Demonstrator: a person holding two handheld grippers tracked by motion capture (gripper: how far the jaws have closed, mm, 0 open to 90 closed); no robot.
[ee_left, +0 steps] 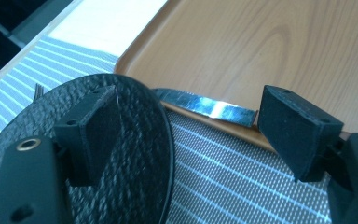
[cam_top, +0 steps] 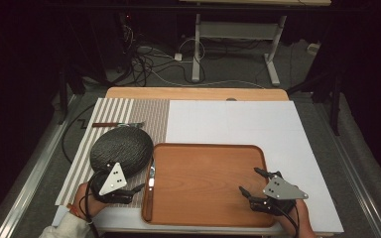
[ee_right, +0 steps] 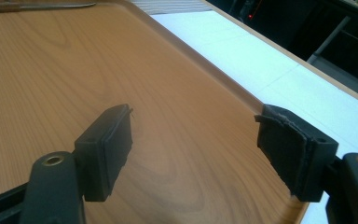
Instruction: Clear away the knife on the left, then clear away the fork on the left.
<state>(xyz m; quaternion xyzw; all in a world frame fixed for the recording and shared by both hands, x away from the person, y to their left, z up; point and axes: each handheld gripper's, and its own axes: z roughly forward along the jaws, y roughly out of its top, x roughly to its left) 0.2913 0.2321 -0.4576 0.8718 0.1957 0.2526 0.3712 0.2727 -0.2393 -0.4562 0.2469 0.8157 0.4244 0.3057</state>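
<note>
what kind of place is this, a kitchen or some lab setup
Probably a lab or recording setup, not a kitchen. A table setting, with tray, dark plate and knife, lies on a white board in a dark room. Loose cables run across the floor behind, beside a desk frame.

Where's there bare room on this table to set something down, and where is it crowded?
The wooden tray is bare across its floor, from the knife on its left rim to the right gripper. The white sheet behind and right of the tray is free too. It is crowded on the striped mat: the dark plate, a fork behind it, the left gripper.
</note>
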